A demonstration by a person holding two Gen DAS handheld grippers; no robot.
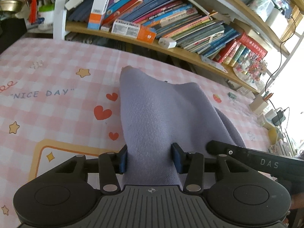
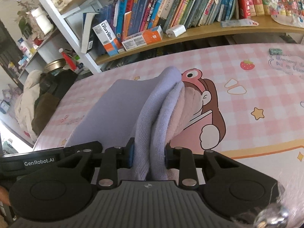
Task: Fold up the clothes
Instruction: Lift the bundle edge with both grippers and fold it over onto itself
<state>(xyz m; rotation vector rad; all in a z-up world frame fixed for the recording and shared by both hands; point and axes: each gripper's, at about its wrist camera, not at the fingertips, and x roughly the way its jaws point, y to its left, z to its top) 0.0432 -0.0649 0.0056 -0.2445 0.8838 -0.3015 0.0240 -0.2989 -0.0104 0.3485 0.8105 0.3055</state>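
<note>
Matt lavender knit cloth garment point(image 1: 152, 117); glossy printed tablecloth point(image 1: 57, 98).

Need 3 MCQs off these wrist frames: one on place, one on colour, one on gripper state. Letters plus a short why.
1. Behind the table stands: A a bookshelf, B a fridge, C a window blind.
2. The held garment is: A green, B lavender, C black.
3. The left gripper is: A open and bare, B out of view, C shut on cloth.

A: the bookshelf rises past the table.
B: the garment is lavender.
C: the left gripper pinches the fabric, as does the right gripper.
</note>
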